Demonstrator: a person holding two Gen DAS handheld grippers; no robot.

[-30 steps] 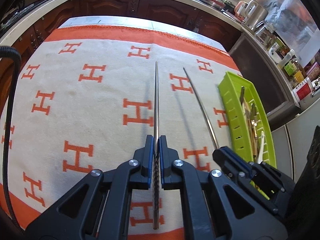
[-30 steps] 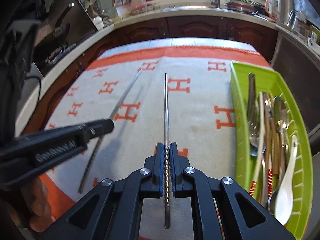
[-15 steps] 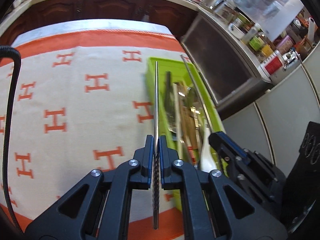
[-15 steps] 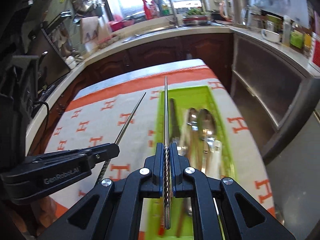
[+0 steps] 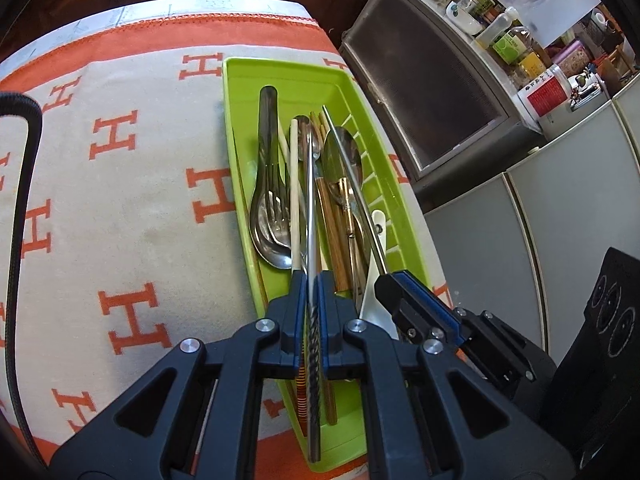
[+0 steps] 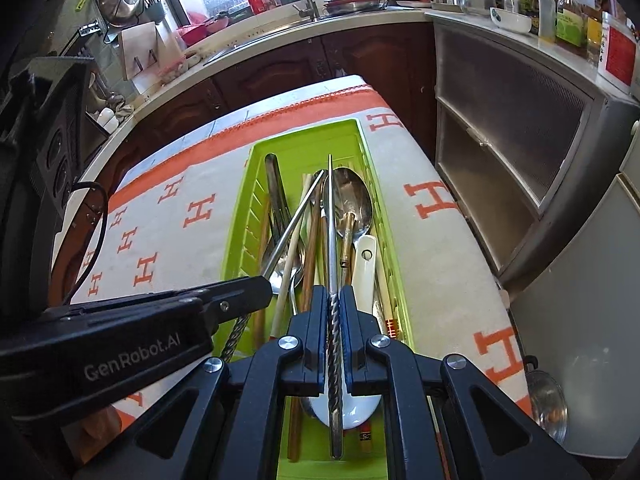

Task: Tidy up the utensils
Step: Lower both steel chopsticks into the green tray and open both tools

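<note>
My left gripper (image 5: 311, 280) is shut on a twisted-handled metal chopstick (image 5: 310, 200) that points along the green tray (image 5: 240, 120). A second metal chopstick (image 6: 330, 220) is clamped in my right gripper (image 6: 334, 296), also above the green tray (image 6: 304, 132). Each wrist view shows the other tool: the right gripper (image 5: 390, 282) with its chopstick (image 5: 352, 184), and the left gripper (image 6: 262, 286) with its chopstick (image 6: 296, 220). Both sticks hover over the tray's contents. In the tray lie metal spoons (image 5: 264, 216), wooden chopsticks (image 5: 328, 224) and a white ceramic spoon (image 6: 366, 264).
The tray rests near the right edge of a table under a cream cloth with orange H marks (image 5: 120, 200). Past that edge stand grey cabinets (image 5: 560, 220) and a counter with bottles (image 5: 508, 40). A black cable (image 5: 16, 200) hangs at the left.
Both grippers have swung to the right, from over the bare cloth to over the green tray, each still clamped on its metal chopstick. The two sticks now point down the tray's length.
</note>
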